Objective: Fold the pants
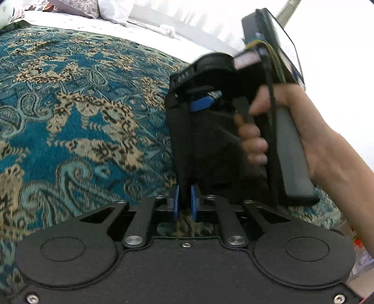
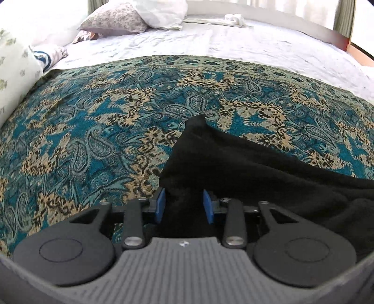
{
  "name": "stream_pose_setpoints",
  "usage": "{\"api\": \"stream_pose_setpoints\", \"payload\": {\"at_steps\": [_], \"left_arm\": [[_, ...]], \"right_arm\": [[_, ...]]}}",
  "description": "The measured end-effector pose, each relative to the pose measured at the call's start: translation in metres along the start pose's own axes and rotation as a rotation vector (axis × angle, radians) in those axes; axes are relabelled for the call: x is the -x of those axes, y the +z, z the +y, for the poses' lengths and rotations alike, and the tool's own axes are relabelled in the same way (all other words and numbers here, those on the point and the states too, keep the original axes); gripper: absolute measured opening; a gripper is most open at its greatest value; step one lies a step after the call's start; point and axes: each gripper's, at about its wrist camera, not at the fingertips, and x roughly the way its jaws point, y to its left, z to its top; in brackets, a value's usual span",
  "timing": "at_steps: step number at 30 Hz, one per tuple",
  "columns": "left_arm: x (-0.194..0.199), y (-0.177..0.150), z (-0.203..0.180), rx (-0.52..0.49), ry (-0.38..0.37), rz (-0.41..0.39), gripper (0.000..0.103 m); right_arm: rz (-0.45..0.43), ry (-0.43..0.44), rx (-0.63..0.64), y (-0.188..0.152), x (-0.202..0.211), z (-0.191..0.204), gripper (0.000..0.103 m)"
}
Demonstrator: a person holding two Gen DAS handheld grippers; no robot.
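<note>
The black pants [image 2: 245, 168] lie on a teal and tan patterned bedspread [image 2: 105, 117], reaching from my right gripper toward the right edge of the right wrist view. My right gripper [image 2: 184, 205] has its blue pads [image 2: 160, 204] apart, with black cloth between them. In the left wrist view my left gripper [image 1: 184, 203] has its blue pads nearly together on a taut strip of the black pants [image 1: 184, 149]. That strip runs up to the other gripper [image 1: 205, 103], held in a hand [image 1: 292, 131] close in front.
The bedspread [image 1: 70, 105] covers the near part of a bed. A white sheet [image 2: 233, 39] lies beyond it. Pillows [image 2: 131, 18] rest at the far left. A small white cloth [image 2: 235, 18] lies at the head of the bed.
</note>
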Motion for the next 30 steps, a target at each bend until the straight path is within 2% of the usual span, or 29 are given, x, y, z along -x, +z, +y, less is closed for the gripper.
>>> {"api": "stream_pose_setpoints", "payload": {"at_steps": [3, 6, 8, 10, 13, 15, 16, 19, 25, 30], "left_arm": [[0.012, 0.003, 0.002, 0.002, -0.013, -0.02, 0.009], [0.024, 0.019, 0.006, 0.01, 0.016, -0.136, 0.012], [0.019, 0.032, 0.008, 0.008, 0.049, -0.175, 0.014], [0.002, 0.043, 0.012, 0.027, 0.032, -0.157, 0.016], [-0.035, 0.043, 0.016, 0.083, 0.023, -0.033, 0.015], [-0.038, 0.033, 0.016, 0.11, 0.021, -0.054, 0.014], [-0.034, 0.031, 0.012, 0.091, 0.024, -0.06, 0.014], [-0.026, 0.02, 0.007, 0.113, 0.02, -0.053, 0.014], [-0.016, 0.002, -0.01, 0.046, 0.076, -0.069, 0.014], [-0.013, -0.001, -0.009, 0.037, 0.077, -0.068, 0.014]], "right_arm": [[-0.004, 0.003, 0.011, -0.001, 0.001, 0.0, 0.038], [-0.003, 0.013, 0.006, -0.001, 0.001, -0.002, 0.037], [-0.001, 0.016, 0.004, -0.001, 0.001, -0.003, 0.037], [0.0, 0.017, 0.007, -0.001, 0.001, -0.002, 0.037], [0.002, 0.019, 0.01, -0.001, 0.0, -0.002, 0.037], [0.004, 0.021, 0.008, 0.0, 0.0, -0.003, 0.037], [0.005, 0.021, 0.007, 0.0, -0.001, -0.003, 0.037], [-0.002, 0.011, 0.015, 0.002, -0.004, -0.003, 0.036], [-0.019, -0.007, 0.015, 0.016, -0.014, -0.002, 0.035], [-0.056, -0.031, 0.032, 0.027, -0.023, -0.003, 0.033]]}}
